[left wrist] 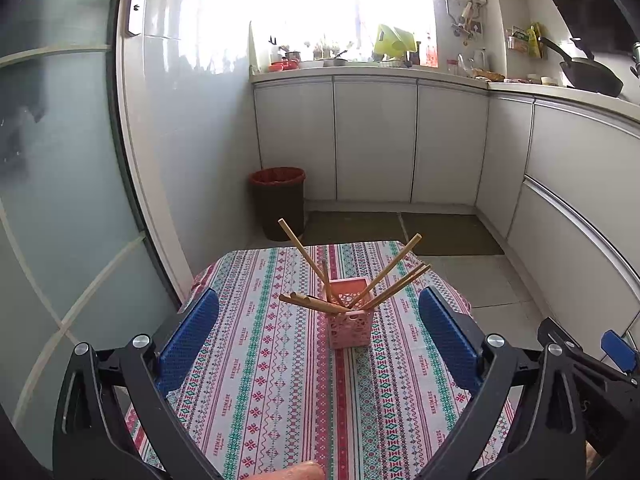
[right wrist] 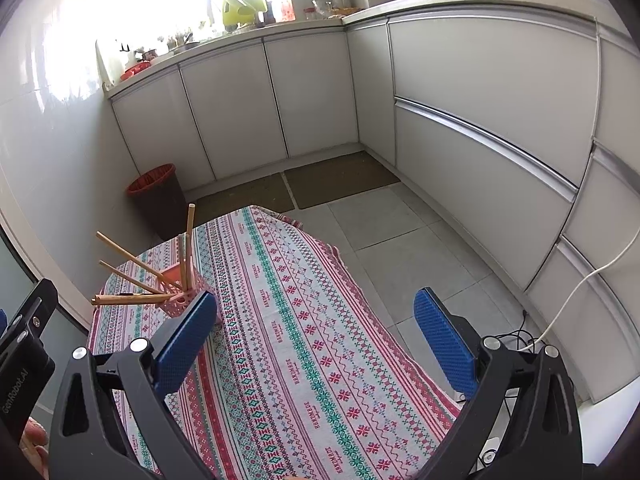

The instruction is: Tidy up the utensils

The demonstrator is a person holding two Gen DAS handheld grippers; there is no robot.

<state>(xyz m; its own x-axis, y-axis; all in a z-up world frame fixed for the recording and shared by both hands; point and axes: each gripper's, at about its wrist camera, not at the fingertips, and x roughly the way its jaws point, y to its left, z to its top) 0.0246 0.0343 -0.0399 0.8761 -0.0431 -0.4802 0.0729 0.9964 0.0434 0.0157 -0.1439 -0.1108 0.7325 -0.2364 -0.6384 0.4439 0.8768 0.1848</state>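
Note:
A pink perforated holder (left wrist: 351, 322) stands upright on the patterned tablecloth (left wrist: 280, 380), with several wooden chopsticks (left wrist: 384, 280) fanning out of it. My left gripper (left wrist: 318, 312) is open and empty, its blue pads on either side of the holder and nearer the camera. In the right wrist view the holder (right wrist: 180, 300) with its chopsticks (right wrist: 132, 299) sits at the left, partly behind the left pad (right wrist: 184, 340). My right gripper (right wrist: 316, 312) is open and empty above the cloth (right wrist: 304, 340).
A dark bin with a red liner (left wrist: 278, 200) stands on the floor beyond the table. White cabinets (left wrist: 372, 140) line the back and right. A white cable (right wrist: 580, 288) runs along the right cabinets. The other gripper shows at the right edge (left wrist: 592, 368).

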